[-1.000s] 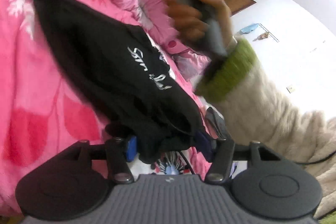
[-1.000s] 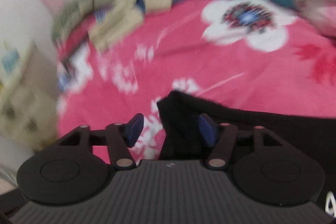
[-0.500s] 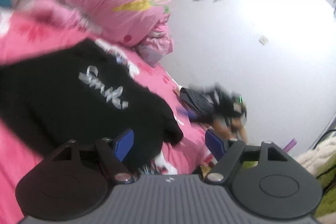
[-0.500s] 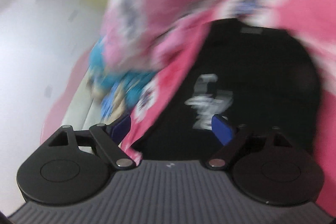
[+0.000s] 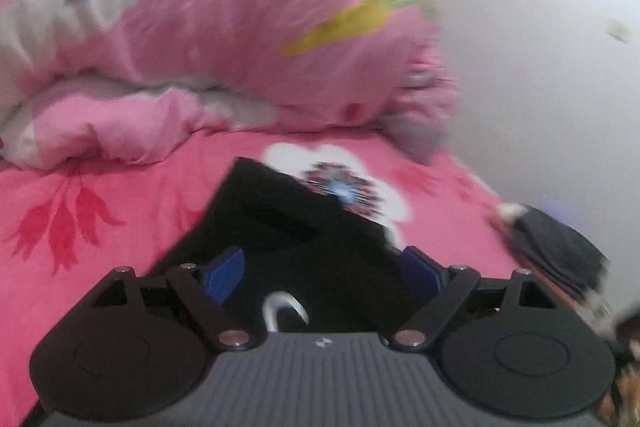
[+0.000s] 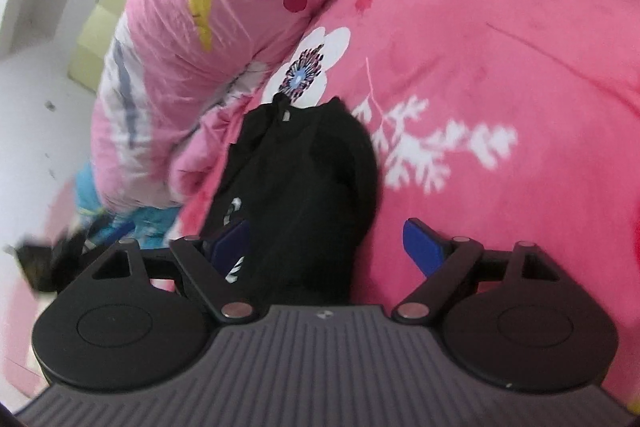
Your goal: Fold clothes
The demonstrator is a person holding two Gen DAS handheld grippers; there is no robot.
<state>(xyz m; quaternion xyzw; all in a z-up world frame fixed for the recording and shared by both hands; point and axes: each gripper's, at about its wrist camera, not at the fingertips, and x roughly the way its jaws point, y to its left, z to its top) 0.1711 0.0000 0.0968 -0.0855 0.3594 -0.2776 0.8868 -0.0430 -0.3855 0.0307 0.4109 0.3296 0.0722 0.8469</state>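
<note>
Pink floral bedding (image 6: 480,75) fills both views. Left gripper (image 5: 322,275) and right gripper (image 6: 328,247) have just been opening, jaws apart, gripping nothing; the black garment (image 6: 304,179) lies lower-centre, seemingly released after a fold, beside the rolled quilt (image 6: 192,39) at upper left.

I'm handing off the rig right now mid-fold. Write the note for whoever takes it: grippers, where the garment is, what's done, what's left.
Left gripper: open, holds nothing, jaws just opened wider, over the black garment.
Right gripper: open, holds nothing, over the same garment.
Garment: lies released on the pink bedsheet, beside the pink quilt, narrowed into a long strip.
Done: garment appears folded lengthwise.
Left: probably a crosswise fold, then smoothing.
</note>
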